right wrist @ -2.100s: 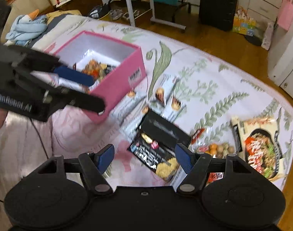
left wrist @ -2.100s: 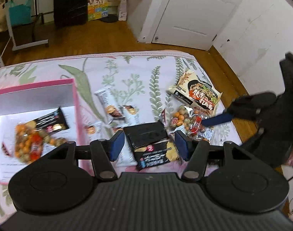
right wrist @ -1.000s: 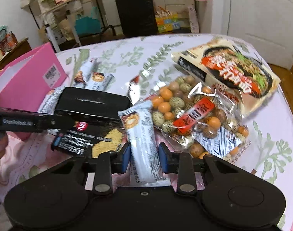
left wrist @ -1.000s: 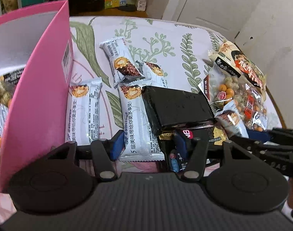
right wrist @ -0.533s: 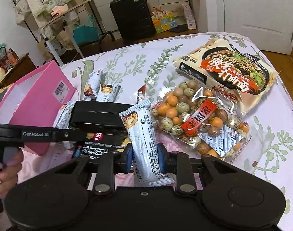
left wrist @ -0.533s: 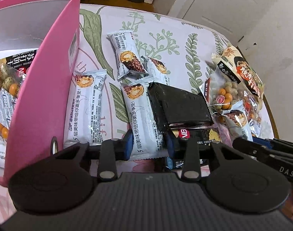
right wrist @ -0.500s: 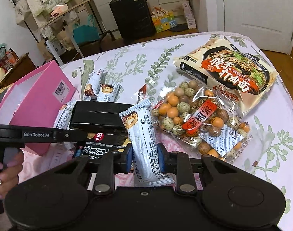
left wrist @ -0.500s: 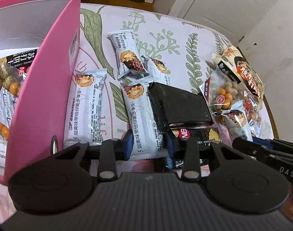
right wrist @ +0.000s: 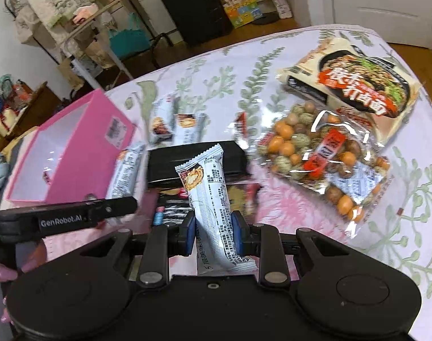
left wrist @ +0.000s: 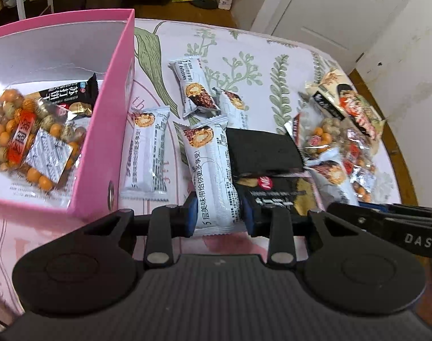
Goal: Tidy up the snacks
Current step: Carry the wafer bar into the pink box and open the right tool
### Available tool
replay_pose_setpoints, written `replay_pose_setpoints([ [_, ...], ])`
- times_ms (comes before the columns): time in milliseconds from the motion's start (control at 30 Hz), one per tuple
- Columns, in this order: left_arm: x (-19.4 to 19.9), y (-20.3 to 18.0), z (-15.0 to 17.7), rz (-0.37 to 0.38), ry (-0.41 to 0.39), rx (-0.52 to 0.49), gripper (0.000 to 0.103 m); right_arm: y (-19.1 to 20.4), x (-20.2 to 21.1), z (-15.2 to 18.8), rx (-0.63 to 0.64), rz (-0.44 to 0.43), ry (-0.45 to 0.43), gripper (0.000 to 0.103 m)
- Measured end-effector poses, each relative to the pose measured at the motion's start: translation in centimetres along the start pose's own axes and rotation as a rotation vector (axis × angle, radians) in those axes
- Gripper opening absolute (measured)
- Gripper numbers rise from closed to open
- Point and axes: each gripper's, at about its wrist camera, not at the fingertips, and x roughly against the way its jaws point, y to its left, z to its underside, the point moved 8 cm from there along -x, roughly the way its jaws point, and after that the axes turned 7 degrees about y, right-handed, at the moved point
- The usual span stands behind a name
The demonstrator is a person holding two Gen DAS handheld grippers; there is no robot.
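My left gripper [left wrist: 218, 215] is shut on a white snack bar [left wrist: 213, 170] and holds it just right of the open pink box [left wrist: 113, 130]. The box holds a bag of coated nuts [left wrist: 31, 139] and a black cracker pack [left wrist: 71, 99]. My right gripper [right wrist: 213, 234] is shut on another white snack bar [right wrist: 210, 201], lifted above the bedspread. A black box [left wrist: 261, 150] [right wrist: 196, 162] and a black cracker pack [left wrist: 281, 196] lie between the grippers. Three more white bars [left wrist: 147, 153] lie beside the pink box.
A bag of coated nuts [right wrist: 323, 150] and a noodle packet [right wrist: 360, 82] lie on the floral bedspread [right wrist: 400, 227] to the right. The bed edge drops to a wooden floor at right. A black suitcase [right wrist: 196, 8] and a rack stand beyond.
Both grippers have lifted with their bars. The left one has moved toward the pink box, whose inside now shows. The right one has risen above the black box.
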Motion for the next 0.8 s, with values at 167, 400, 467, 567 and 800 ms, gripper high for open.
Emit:
replay_pose_setpoints([
  [167,2.0,-0.6,1.3,0.006,-0.004,-0.012,0.031,1.6,0.8,0.3,0.026,-0.011,0.035,0.031],
  [400,3.9,-0.6,3.5,0.004,0.051,-0.020,0.031,3.1,2.1,1.5,0.061,-0.038,0.110,0.031],
  [467,4.5,-0.6,3.9,-0.005,0.062,-0.029,0.031,3.7,2.4,1.8,0.076,-0.051,0.133,0.031],
  [567,5.7,-0.5,4.3,0.000,0.070,-0.028,0.031,4.9,3.0,2.0,0.111,-0.064,0.146,0.031],
  [800,8.5,0.2,4.5,0.016,0.058,-0.015,0.031,7.7,3.7,1.5,0.231,-0.062,0.154,0.031],
])
